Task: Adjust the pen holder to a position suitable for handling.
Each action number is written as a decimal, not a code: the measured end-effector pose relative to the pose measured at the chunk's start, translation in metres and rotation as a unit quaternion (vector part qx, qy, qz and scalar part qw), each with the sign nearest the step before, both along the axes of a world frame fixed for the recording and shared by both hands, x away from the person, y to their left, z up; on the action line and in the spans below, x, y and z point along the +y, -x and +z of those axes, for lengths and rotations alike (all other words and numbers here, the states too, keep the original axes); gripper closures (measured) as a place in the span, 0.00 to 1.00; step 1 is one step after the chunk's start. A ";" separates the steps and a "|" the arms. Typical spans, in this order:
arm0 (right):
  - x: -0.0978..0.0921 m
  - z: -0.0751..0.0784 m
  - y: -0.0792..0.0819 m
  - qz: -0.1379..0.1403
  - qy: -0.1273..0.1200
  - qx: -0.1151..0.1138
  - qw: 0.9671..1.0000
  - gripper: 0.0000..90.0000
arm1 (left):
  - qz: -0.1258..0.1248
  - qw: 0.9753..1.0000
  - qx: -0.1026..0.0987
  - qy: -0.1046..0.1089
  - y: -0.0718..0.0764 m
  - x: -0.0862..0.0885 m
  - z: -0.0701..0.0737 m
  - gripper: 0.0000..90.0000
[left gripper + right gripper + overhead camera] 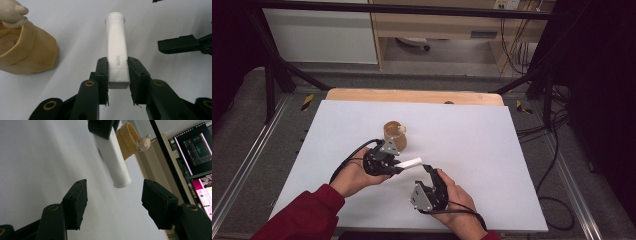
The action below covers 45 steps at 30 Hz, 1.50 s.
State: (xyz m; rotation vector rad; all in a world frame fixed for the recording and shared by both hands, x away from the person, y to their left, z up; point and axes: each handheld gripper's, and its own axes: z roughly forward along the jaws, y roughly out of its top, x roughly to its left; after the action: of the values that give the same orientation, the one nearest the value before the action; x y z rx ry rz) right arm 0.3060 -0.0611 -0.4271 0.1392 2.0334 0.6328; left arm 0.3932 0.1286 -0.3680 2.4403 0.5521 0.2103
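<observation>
Above the white desk (492, 150), your left gripper (117, 82) has its jaws clamped on the white tube (116, 50) w/ the tan cup (395, 134) just beside, while your right gripper (115, 202) sits jaws wide near the tube's free end.

Left gripper (398, 167), held in the left hand (354, 176) with a red sleeve (307, 212) behind, has its jaws clamped on a white tube (116, 50). Right gripper (428, 169), in the right hand (459, 200), points forward, jaws spread wide, gripping nothing.

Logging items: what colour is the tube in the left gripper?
White tube; clearest in the left gripper view.
</observation>
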 end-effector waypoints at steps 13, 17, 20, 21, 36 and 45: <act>0.006 -0.004 0.007 0.013 0.061 -0.057 0.996 0.51 | -0.020 1.000 0.017 0.014 0.005 -0.005 0.003 0.79; 0.009 -0.006 0.009 0.015 0.082 -0.065 0.994 0.52 | -0.024 1.000 0.015 0.011 0.006 -0.006 0.003 0.79; 0.009 -0.007 0.008 0.017 0.090 -0.068 0.993 0.52 | -0.029 0.999 0.016 0.010 0.008 -0.009 0.004 0.79; 0.010 -0.008 0.008 0.015 0.091 -0.069 0.993 0.53 | -0.030 0.999 0.016 0.010 0.009 -0.010 0.003 0.79; 0.011 -0.010 0.010 0.025 0.117 -0.087 0.989 0.60 | -0.041 0.999 0.024 0.016 0.012 -0.020 0.003 0.79; 0.012 -0.010 0.011 0.028 0.125 -0.092 0.987 0.65 | -0.041 0.999 0.028 0.018 0.012 -0.022 0.001 0.79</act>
State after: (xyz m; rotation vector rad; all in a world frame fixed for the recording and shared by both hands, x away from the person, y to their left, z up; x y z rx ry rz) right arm 0.2948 -0.0495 -0.4374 -0.1202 1.9234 0.4032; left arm 0.3814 0.1067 -0.3665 2.4351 0.4758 0.0979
